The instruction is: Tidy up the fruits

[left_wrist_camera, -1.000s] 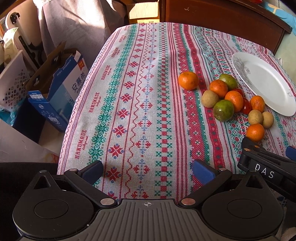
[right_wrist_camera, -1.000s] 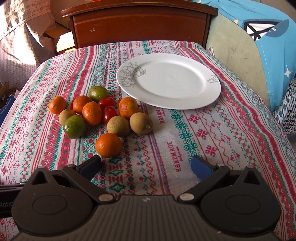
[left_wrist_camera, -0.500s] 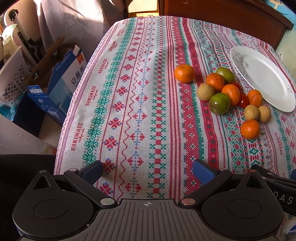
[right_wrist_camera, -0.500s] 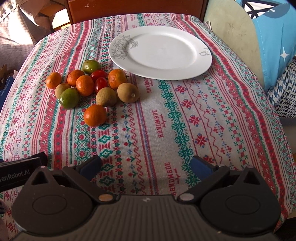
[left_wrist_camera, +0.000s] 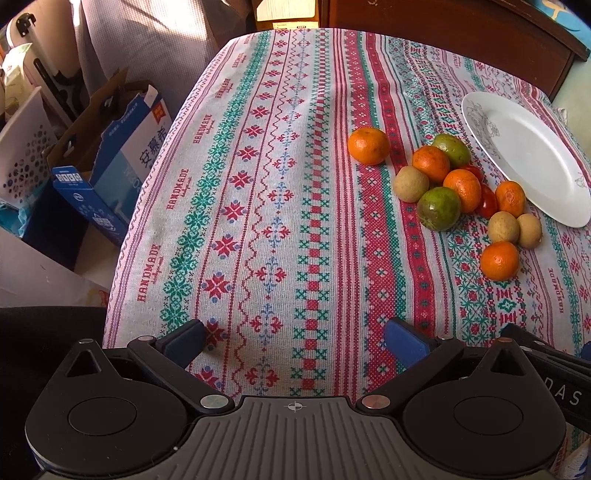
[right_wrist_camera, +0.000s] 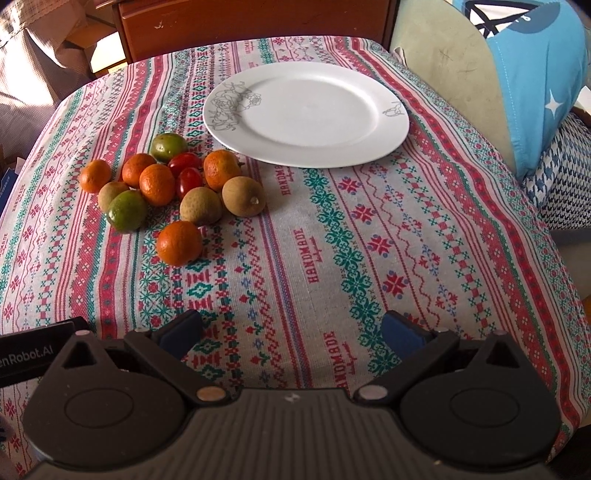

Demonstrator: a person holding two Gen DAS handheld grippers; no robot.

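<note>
A pile of small fruits lies on the patterned tablecloth: several orange mandarins [right_wrist_camera: 179, 243], two green limes [right_wrist_camera: 126, 210], brown longans [right_wrist_camera: 243, 195] and red cherry tomatoes [right_wrist_camera: 189, 179]. An empty white plate [right_wrist_camera: 306, 114] sits just behind them. In the left wrist view the pile [left_wrist_camera: 439, 207] lies to the right, beside the plate [left_wrist_camera: 524, 158]. My left gripper [left_wrist_camera: 295, 341] is open and empty above the cloth near the front edge. My right gripper [right_wrist_camera: 291, 332] is open and empty, in front of the fruits.
A blue cardboard box [left_wrist_camera: 110, 162] and a white perforated basket [left_wrist_camera: 18, 155] stand on the floor left of the table. A wooden headboard [right_wrist_camera: 251, 22] runs behind the table. A blue cushion [right_wrist_camera: 532, 74] sits at the right.
Both grippers have pulled back and risen a little, so the fruits and plate look farther away. Both stay open. No fruit has moved.
</note>
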